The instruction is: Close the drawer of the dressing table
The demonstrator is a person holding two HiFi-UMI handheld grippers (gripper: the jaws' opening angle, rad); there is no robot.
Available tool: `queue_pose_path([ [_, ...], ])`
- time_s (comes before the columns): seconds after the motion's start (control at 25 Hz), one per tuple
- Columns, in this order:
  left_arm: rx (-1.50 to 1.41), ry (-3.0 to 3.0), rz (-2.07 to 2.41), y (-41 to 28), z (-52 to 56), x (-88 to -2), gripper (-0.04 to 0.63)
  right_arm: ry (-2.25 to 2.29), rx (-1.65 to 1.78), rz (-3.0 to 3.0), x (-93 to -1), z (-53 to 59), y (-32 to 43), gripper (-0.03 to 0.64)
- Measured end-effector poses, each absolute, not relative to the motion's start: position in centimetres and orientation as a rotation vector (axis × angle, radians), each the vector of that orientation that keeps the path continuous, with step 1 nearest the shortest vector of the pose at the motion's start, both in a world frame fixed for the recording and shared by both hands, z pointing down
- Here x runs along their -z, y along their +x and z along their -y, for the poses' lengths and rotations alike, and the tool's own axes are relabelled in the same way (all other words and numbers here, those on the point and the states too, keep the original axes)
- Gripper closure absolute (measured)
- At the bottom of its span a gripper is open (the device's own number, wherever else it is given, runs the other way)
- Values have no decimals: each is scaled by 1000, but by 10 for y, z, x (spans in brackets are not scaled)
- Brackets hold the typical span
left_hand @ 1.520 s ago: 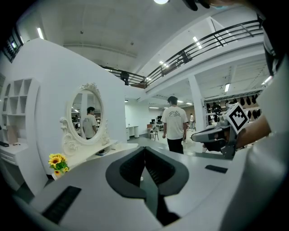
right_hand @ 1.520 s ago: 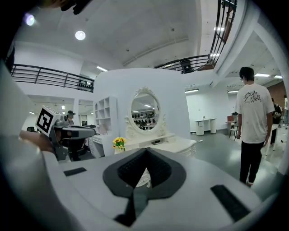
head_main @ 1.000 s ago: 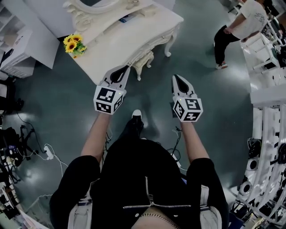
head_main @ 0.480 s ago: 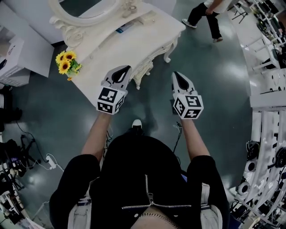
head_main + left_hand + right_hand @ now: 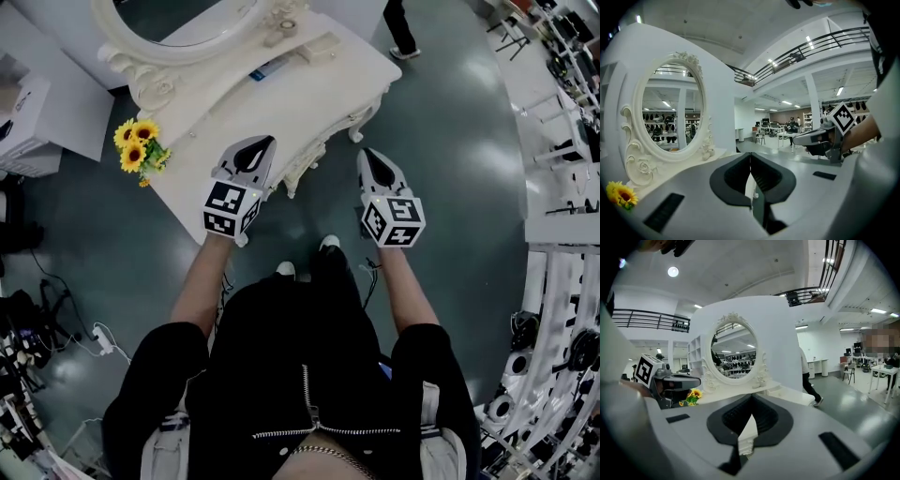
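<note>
The white dressing table [image 5: 244, 103] with its oval mirror [image 5: 178, 37] stands ahead of me in the head view. Its carved front [image 5: 314, 155], where the drawer sits, shows only as an edge, and how far the drawer stands out I cannot tell. My left gripper [image 5: 265, 142] hangs over the table's front edge, shut and empty. My right gripper [image 5: 364, 154] is just right of the carved front, over the floor, also shut and empty. In the left gripper view the left gripper [image 5: 750, 157] has its jaws together, as does the right gripper [image 5: 751, 401] in its own view.
Sunflowers [image 5: 136, 145] stand at the table's left corner. A flat blue-and-white item [image 5: 275, 67] and a small white box [image 5: 319, 49] lie on the tabletop. White boxes [image 5: 23, 122] stand at left, racks [image 5: 562, 234] at right. A person [image 5: 806, 376] walks beyond the table.
Both grippers have come closer to the dressing table; the left one now reaches over its front edge. The person in the background has walked off toward the top of the head view.
</note>
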State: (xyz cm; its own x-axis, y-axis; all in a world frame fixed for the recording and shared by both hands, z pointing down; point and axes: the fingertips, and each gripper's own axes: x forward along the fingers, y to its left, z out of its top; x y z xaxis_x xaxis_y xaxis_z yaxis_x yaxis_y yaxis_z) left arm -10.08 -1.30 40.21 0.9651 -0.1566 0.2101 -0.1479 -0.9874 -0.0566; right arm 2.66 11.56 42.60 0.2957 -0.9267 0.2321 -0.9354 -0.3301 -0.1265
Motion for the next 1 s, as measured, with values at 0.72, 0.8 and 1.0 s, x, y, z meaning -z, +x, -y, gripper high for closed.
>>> queue_pose_path([
  [0.72, 388, -2988, -940, -4, 140, -394, 574, 2015, -379, 2256, -416, 90, 181, 611],
  [0.8, 388, -2969, -1009, 6, 148, -393, 574, 1961, -381, 2299, -416, 109, 193, 611],
  [1.0, 384, -2924, -1149, 20, 163, -392, 574, 1852, -380, 2388, -419, 143, 209, 611],
])
